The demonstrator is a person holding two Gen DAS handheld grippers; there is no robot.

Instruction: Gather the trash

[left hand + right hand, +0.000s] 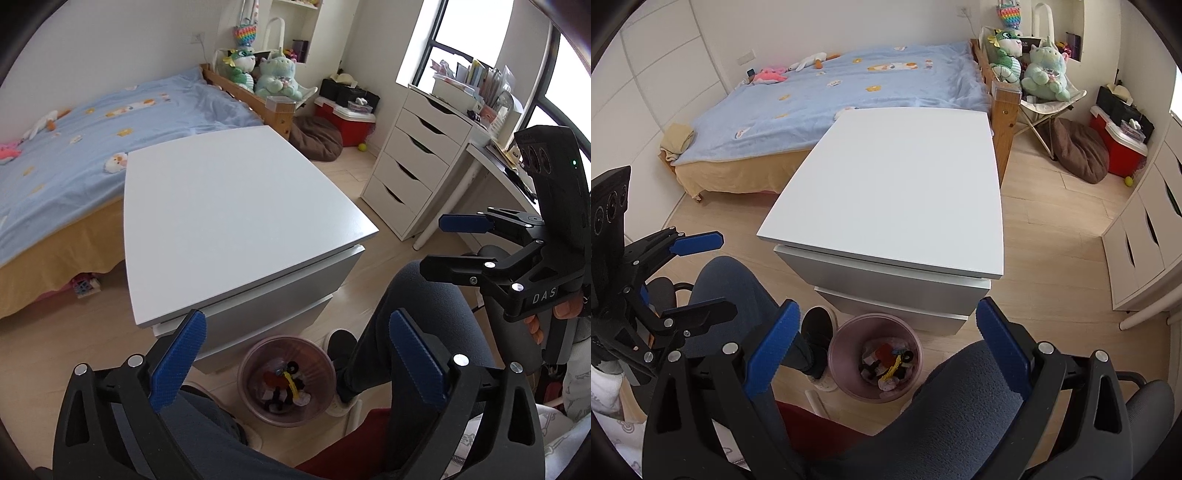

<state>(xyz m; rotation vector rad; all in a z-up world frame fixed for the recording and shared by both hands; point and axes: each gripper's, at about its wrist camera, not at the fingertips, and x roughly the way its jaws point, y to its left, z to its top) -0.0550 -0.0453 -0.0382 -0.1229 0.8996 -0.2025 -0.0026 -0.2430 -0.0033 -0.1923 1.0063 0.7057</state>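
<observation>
I hold 2 grippers, left gripper (291,354) and right gripper (882,350), spread wide and empty above the pink bin (286,380). Trash already lies inside it, beside the white table (236,206).

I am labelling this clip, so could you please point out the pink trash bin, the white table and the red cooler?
pink trash bin (246,373), left wrist view, left part of its rim.
white table (905,177), right wrist view, bare middle of its top.
red cooler (351,127), left wrist view, red front wall.

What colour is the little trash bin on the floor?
Pink; the trash bin shows best in the right wrist view.
</observation>
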